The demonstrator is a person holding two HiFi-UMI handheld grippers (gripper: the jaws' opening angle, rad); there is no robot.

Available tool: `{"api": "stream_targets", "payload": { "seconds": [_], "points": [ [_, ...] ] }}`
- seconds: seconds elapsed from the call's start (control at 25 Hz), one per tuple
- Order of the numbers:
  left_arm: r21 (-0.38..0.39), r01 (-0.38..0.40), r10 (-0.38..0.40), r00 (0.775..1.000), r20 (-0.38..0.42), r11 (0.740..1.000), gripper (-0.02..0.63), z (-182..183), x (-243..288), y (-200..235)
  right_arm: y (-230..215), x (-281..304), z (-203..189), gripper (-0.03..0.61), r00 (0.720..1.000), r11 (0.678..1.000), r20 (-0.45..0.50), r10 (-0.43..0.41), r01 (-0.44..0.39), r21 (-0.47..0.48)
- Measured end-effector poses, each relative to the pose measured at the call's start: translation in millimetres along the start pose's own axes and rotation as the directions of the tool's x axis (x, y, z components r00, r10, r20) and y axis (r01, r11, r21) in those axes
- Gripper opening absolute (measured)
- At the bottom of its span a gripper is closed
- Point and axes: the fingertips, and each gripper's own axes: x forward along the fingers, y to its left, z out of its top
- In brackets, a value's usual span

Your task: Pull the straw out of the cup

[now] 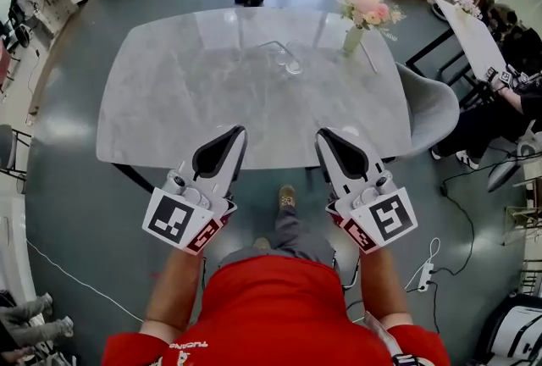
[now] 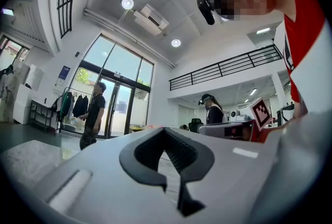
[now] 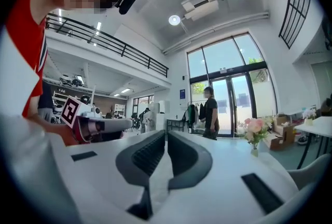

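red shirt sits lowest in the head view. left claw and right claw hang over the bench near edge. cup stands well beyond, mid-bench, its straw too faint for me to make out. left gripper view: tips pinched together, empty. right gripper view: also closed on nothing.

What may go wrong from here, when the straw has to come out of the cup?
1. The cup is clear and hard to see on the pale table; a pull on the straw may tip it if nothing steadies it.
2. The flower vase stands near it; the right gripper may knock it over.
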Motion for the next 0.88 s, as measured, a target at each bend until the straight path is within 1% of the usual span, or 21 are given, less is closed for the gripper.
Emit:
{"api": "stream_targets", "payload": {
  "seconds": [0.4,0.72,0.76,0.84,0.88],
  "points": [
    [0.021,-0.072,0.073,0.997,-0.021,0.997,0.006,-20,76,53,-77,68,-13,0.001,0.998,0.998,-0.005,0.06,-0.06,-0.008],
    [0.027,-0.133,0.134,0.99,-0.039,0.991,0.005,-42,127,80,-133,119,-46,0.002,0.988,0.99,-0.062,0.138,-0.14,-0.025],
    [0.025,-0.141,0.142,0.989,-0.039,0.99,0.006,-44,131,83,-138,125,-51,0.008,0.986,0.988,-0.07,0.151,-0.153,-0.021],
    [0.022,-0.158,0.159,0.986,-0.04,0.987,0.006,-47,138,89,-146,137,-61,0.057,0.98,0.984,-0.092,0.177,-0.179,-0.014],
    [0.021,-0.165,0.166,0.985,-0.042,0.986,0.006,-49,142,93,-149,143,-66,0.065,0.977,0.982,-0.105,0.186,-0.188,-0.013]
  ]
}}
